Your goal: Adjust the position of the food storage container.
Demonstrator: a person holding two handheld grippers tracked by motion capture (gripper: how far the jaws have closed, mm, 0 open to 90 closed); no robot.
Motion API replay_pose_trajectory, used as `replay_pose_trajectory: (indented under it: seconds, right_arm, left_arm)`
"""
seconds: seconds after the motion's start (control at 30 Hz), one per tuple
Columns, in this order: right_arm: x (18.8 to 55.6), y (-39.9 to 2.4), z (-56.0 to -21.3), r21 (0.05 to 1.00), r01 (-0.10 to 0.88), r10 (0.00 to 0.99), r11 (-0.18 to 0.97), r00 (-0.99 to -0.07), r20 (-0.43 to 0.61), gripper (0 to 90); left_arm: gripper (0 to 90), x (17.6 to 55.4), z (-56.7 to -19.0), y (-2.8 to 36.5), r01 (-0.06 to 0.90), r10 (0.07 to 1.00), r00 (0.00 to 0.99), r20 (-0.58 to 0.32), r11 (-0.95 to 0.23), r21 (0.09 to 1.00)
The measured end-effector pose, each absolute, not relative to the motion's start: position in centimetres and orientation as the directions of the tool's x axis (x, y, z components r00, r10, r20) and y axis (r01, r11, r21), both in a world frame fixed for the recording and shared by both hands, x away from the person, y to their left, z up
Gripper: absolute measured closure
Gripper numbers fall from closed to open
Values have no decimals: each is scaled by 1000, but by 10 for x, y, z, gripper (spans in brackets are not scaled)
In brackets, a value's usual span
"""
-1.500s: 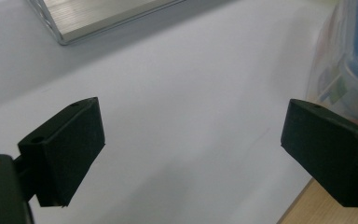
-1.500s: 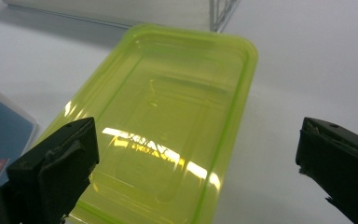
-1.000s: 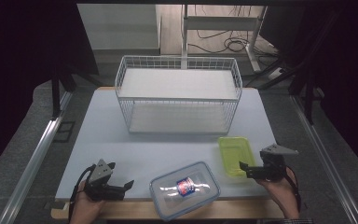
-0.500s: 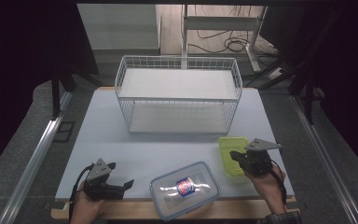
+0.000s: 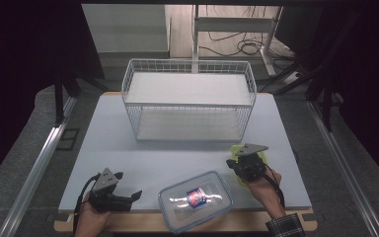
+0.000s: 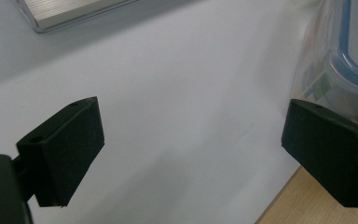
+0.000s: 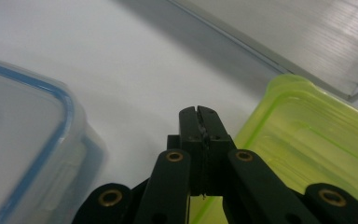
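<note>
1. The shallow lime-green plastic tray [image 7: 307, 135] lies near the table's right front, its rim beneath the right gripper [image 7: 199, 112].
2. That gripper's jaws have just closed, pressed together, apparently empty — likely poised to nudge it.
3. The left gripper [image 6: 191, 154] gapes wide beside the clear blue-rimmed lidded container [image 5: 195, 200], ready to steady it.

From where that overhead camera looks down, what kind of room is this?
Probably a lab or recording studio rather than a kitchen. A work table stands between metal rails, loose cables lie on the floor behind, and a wire basket sits staged on the table.
</note>
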State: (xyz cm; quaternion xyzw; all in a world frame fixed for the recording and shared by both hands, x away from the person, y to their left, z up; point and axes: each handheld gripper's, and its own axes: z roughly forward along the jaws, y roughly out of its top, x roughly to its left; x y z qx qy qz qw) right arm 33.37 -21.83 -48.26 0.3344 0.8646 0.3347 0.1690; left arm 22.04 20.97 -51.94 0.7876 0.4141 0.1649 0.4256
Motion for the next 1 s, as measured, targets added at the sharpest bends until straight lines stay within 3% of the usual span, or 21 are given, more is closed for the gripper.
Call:
replay_pose_trajectory:
  seconds: [0.5,0.6,0.73,0.8,0.83,0.87,0.93,1.0]
  right_arm:
    - [341,-257,-481,680,535,773,501,-631,-73,892]
    - [335,-263,-478,689,538,781,486,-622,-64,893]
    - [323,-262,-475,695,533,768,482,-639,-42,893]
    - [307,-259,-475,692,520,739,500,-673,-27,893]
    - [307,-259,-475,692,520,739,500,-673,-27,893]
    - [298,-256,-476,684,522,721,510,-693,-9,893]
    - [295,-255,-476,680,522,716,515,-698,-8,893]
    - [285,-253,-477,674,518,699,527,-715,3,893]
  left_arm:
    - [61,220,-520,202,531,789,608,-87,-323,784]
    - [98,220,-519,201,539,789,606,-101,-314,782]
    - [238,211,-513,196,526,764,634,-125,-307,793]
    - [389,206,-511,189,519,742,656,-138,-310,797]
    - [389,204,-511,187,513,737,663,-132,-319,797]
    - [500,200,-510,183,503,728,675,-119,-335,797]
    - [552,195,-509,179,493,719,687,-109,-351,796]
    - [663,189,-509,176,497,696,704,-142,-339,799]
